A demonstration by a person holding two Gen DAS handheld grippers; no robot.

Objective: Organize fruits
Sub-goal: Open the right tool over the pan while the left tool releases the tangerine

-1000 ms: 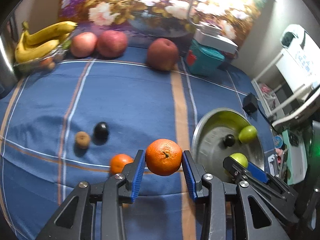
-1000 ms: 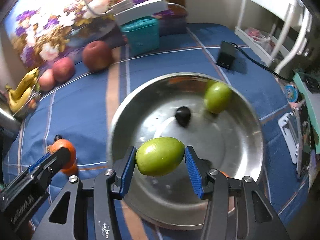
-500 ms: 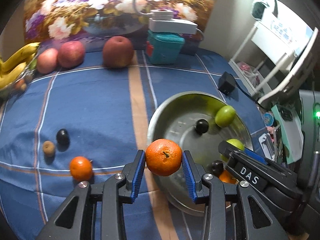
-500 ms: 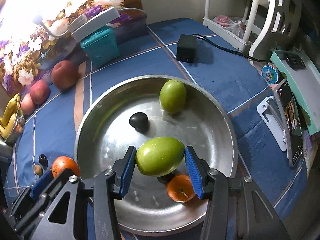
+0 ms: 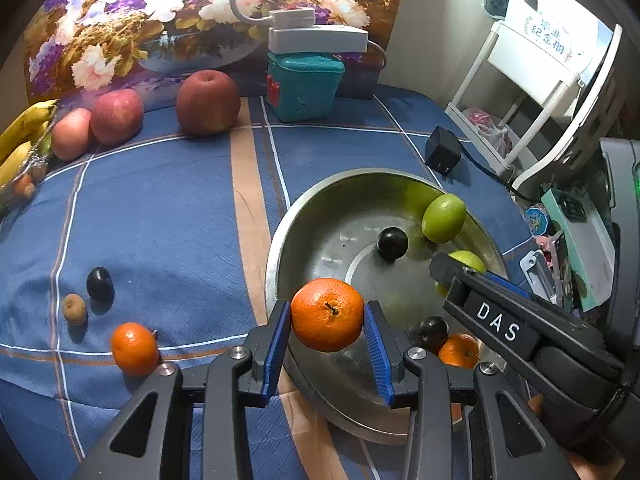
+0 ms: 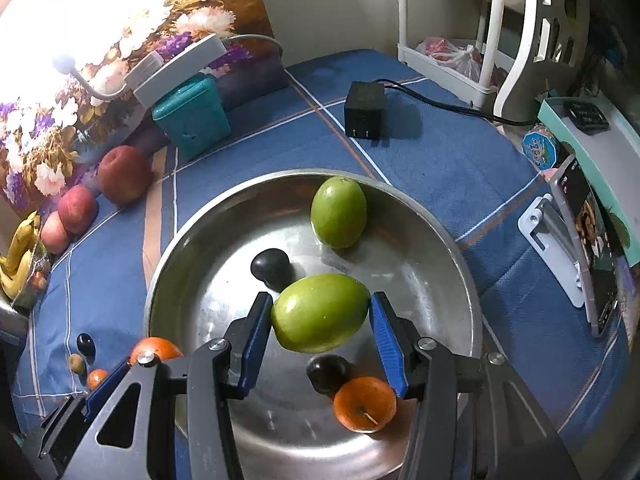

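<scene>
Steel round bowl (image 6: 168, 248) now under both tools | left tool (image 5: 327, 330) clamped on orange mandarin (image 5: 327, 314), carried over the rim | right tool (image 6: 320, 328) clamped on green oval fruit (image 6: 320, 318) (release looks next)

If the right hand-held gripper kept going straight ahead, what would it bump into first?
Probably the metal bowl's floor, near the dark plum; the green fruit it grips would touch first. Depth is unclear.
</scene>
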